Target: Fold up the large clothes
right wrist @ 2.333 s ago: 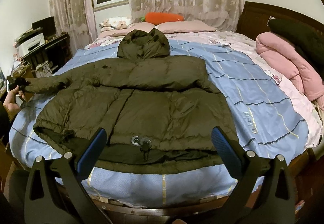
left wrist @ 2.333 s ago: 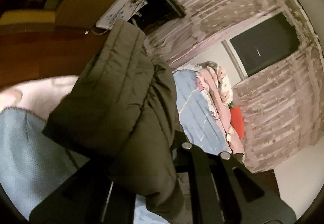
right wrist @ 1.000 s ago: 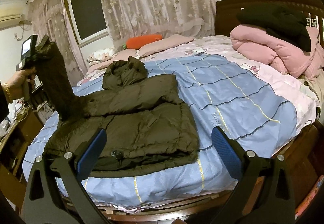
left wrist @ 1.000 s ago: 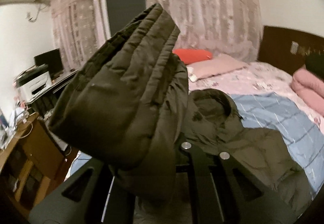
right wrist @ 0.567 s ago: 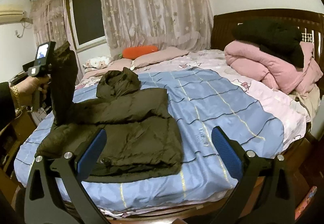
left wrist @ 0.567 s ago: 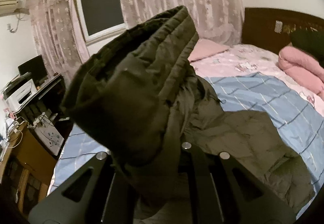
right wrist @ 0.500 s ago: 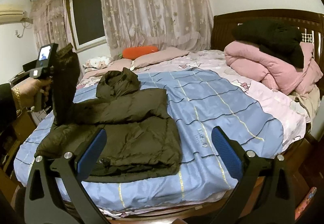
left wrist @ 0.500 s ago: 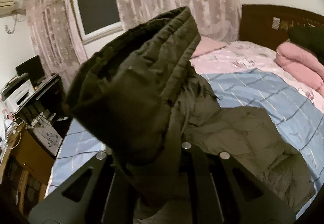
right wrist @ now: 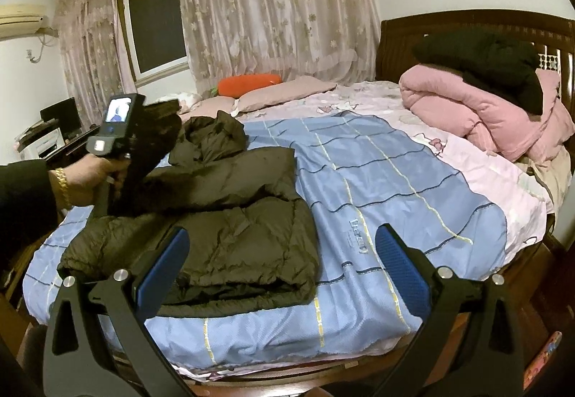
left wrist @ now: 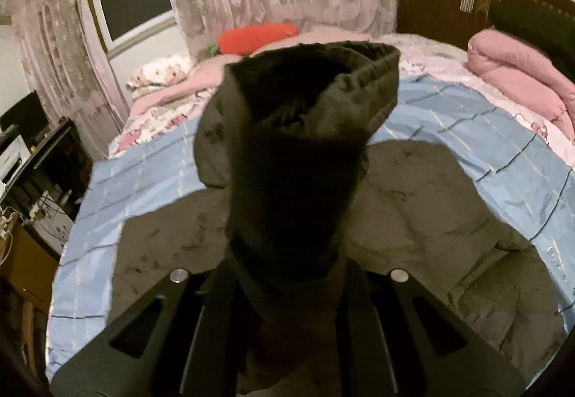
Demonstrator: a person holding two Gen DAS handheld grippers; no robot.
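Note:
A dark olive puffer jacket (right wrist: 230,217) lies on the blue checked sheet (right wrist: 395,181), hood (right wrist: 215,131) toward the pillows. Its right side is folded in over the body. My left gripper (left wrist: 287,275) is shut on the jacket's left sleeve (left wrist: 298,152), whose cuff (left wrist: 323,81) stands up and hides the fingertips. In the right wrist view a hand (right wrist: 86,181) holds that gripper (right wrist: 118,134) low over the jacket's left shoulder, the sleeve (right wrist: 151,152) bent inward. My right gripper (right wrist: 284,260) is open at the bed's front edge, nothing between its blue pads (right wrist: 165,264).
A rolled pink quilt (right wrist: 485,113) with a black garment (right wrist: 481,63) on top sits at the right against the dark headboard (right wrist: 467,27). An orange pillow (right wrist: 248,84) and pink pillows lie at the back. A desk with a printer (right wrist: 46,142) stands left of the bed.
The left gripper has carried the sleeve down and to the right, from high at the bed's left edge to low over the jacket body. The right gripper has stayed put and open.

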